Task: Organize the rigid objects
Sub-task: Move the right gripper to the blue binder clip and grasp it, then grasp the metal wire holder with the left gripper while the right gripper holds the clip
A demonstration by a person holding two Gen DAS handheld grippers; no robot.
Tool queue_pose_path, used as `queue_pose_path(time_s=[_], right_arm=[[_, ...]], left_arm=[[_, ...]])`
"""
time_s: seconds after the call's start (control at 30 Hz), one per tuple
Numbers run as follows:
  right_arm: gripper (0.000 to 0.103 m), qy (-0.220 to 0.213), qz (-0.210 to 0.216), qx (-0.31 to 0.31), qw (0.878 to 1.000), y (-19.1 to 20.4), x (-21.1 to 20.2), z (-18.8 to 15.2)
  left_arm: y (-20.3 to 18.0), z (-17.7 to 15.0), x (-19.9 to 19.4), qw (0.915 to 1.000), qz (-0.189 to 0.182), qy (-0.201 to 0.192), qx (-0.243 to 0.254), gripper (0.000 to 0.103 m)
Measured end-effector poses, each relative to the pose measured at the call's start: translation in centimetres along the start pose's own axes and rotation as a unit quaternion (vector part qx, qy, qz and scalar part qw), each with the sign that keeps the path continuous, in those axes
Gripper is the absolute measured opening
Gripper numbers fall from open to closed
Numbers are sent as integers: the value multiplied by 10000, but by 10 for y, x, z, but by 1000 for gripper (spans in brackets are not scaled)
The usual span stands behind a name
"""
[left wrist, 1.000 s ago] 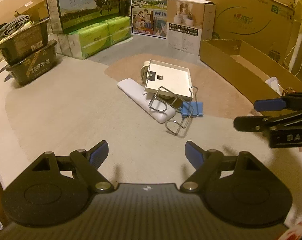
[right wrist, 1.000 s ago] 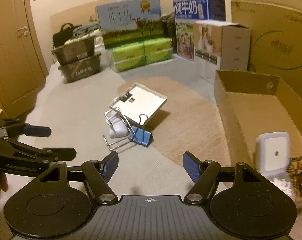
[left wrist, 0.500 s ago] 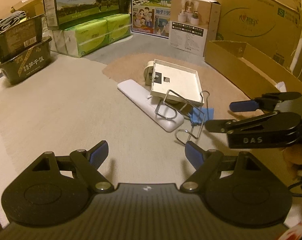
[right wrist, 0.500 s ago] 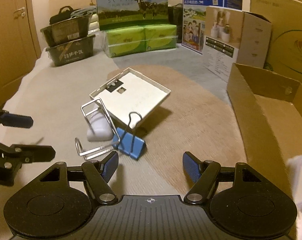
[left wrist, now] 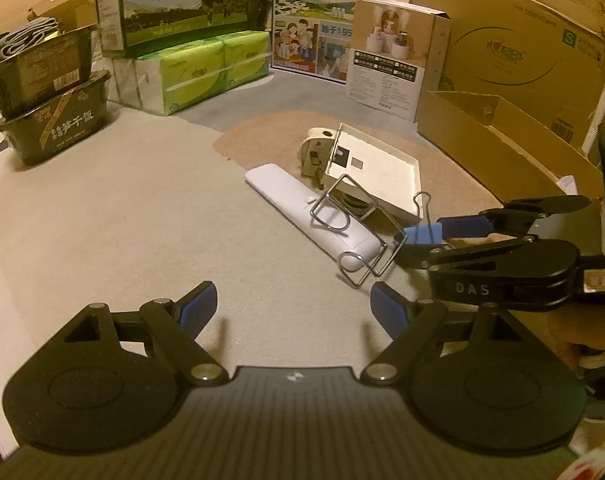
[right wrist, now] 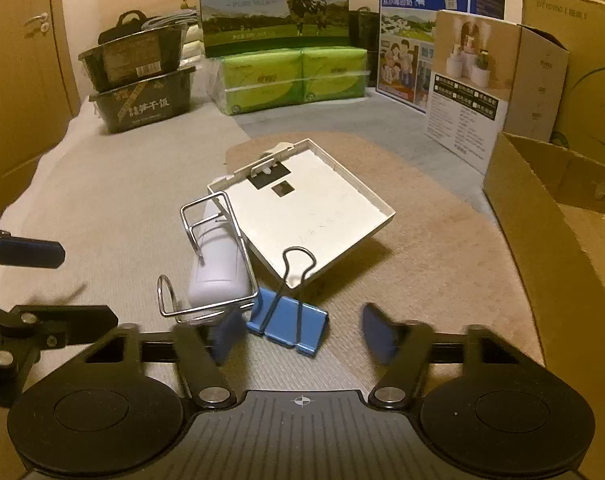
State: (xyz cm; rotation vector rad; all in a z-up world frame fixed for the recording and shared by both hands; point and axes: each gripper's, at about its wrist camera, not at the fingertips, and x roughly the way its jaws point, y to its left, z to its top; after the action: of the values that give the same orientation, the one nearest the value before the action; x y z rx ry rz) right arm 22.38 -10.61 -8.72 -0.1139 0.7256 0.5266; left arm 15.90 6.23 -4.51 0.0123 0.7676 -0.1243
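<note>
the right gripper (right wrist: pixel 298 336) sits low over the carpet (right wrist: pixel 102 200), jaws just closing, blurred, with the blue binder clip (right wrist: pixel 288 324) between them; the pads seem not yet pressing on it. at nine o'clock the left gripper (left wrist: pixel 292 306) hangs wide open, holding nothing. just past the clip, at eleven o'clock, a wire rack (right wrist: pixel 212 256) straddles a white remote (right wrist: pixel 218 272). at twelve o'clock a white tray (right wrist: pixel 314 216) lies tilted. at three o'clock stands a cardboard box (right wrist: pixel 542 216).
</note>
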Motion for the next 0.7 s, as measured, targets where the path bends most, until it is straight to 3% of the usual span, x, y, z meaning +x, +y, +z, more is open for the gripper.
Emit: queue_pose_path(time_s=[0.07, 0.2, 0.33, 0.57, 0.7], right_arm=[[41, 35, 18, -28, 10000, -3, -5, -3], [41, 102, -45, -74, 9999, -11, -17, -9], [41, 104, -182, -41, 9998, -25, -29, -18], [41, 107, -228, 143, 9996, -40, -37, -25], [41, 75, -198, 210, 9996, -41, -37, -26]], left_arm=[[-3, 0, 0, 10000, -45, 7, 61, 82], [-11, 4, 2, 9994, -146, -39, 317, 82], [-25, 9, 10, 9957, -204, -148, 887, 87], [-48, 25, 32, 9757, -240, -249, 2162, 89], [-56, 31, 47, 9646, -265, -210, 2614, 89]])
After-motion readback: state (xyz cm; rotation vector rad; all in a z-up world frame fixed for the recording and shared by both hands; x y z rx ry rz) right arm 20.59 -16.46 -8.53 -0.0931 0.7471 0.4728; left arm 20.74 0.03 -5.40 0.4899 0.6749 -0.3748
